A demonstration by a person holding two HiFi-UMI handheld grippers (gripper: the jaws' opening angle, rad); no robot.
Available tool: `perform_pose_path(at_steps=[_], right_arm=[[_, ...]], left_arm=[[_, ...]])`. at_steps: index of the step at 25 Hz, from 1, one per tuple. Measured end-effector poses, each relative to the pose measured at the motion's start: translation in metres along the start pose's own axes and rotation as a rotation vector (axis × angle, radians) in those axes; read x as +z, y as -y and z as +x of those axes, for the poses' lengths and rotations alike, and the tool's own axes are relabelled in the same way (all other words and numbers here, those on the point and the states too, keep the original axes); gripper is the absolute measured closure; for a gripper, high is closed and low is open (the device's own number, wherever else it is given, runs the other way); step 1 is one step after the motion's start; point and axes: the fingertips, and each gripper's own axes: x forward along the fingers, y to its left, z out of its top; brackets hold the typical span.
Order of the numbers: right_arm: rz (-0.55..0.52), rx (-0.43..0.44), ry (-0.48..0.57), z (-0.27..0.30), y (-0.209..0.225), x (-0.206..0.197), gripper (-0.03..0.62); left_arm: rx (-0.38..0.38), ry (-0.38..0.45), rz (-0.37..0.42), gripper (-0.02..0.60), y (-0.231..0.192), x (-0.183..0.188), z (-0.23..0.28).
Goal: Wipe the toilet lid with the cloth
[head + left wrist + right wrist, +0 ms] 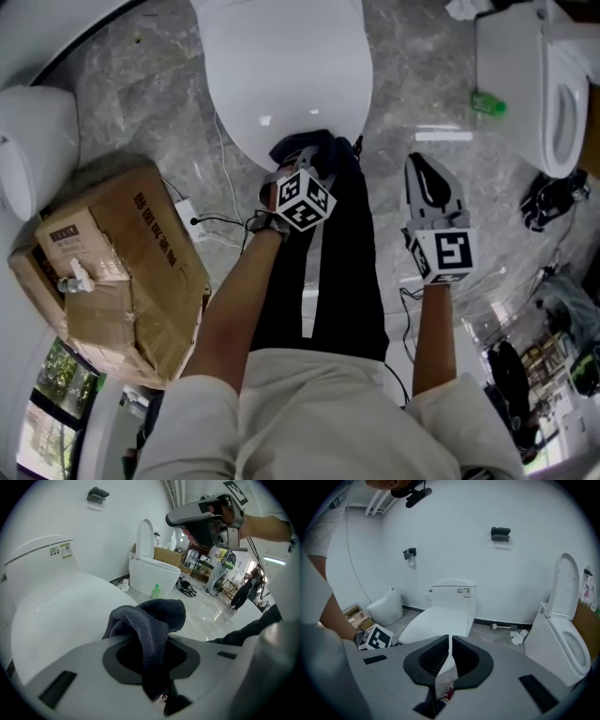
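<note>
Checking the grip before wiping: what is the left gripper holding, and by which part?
The left gripper holds the dark cloth, pinched at a bunched fold; the rest bulges out past the jaws.

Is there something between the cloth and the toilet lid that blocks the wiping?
Nothing visible does. The left gripper holds the cloth right at the front edge of the lid, and the lid's top is bare.

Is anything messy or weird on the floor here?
Yes. Crumpled white paper lies on the floor beside the open toilet. A small green bottle sits loose near that toilet too. The cardboard box looks crushed and dented.
</note>
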Motion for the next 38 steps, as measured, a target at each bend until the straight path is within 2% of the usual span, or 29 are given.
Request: perform_pose_path(at_steps=[5,10,16,18,21,23,25,28,32,38], right_arm=[[-0.024,0.035,0.007,0.006,-0.019,0.008,0.553],[-0.041,0.092,-0.012,0.011,-0.036,-0.004,0.553],[-0.115,0.166,-0.049,0.002,-0.050,-0.006,0.553],[-0.162,0.187,-0.002,-0.006,-0.051,0.008,0.553],[-0.182,0.193,0.025,-0.031,-0.048,0.023,0.553],[-0.176,0.184,0.026,-0.049,-0.044,0.035,0.553],[-0.187,0.185,0.048,-0.060,-0.042,0.052,0.553],[-0.230,0.190,0.083,-0.078,-0.041,0.080,0.553],[-0.192,0.185,0.093,-0.107,-0.043,0.108,0.553],[-0.191,0.182,0.158,-0.156,-0.049,0.158,0.553]], left_arm=[[0.062,0.069,-0.127,0.499,-0.022,-0.027,-0.028],[0.150,0.136,-0.202,0.500,-0.040,-0.046,-0.048],[0.284,0.142,-0.334,0.500,-0.063,-0.062,-0.068],[0.345,0.143,-0.414,0.500,-0.074,-0.067,-0.077],[0.421,0.133,-0.617,0.502,-0.077,-0.082,-0.094],[0.455,0.105,-0.681,0.503,-0.073,-0.088,-0.108],[0.480,0.093,-0.698,0.503,-0.071,-0.082,-0.121],[0.513,0.120,-0.694,0.503,-0.068,-0.054,-0.148],[0.563,0.197,-0.650,0.503,-0.057,-0.004,-0.197],[0.621,0.331,-0.602,0.503,-0.030,0.082,-0.274]])
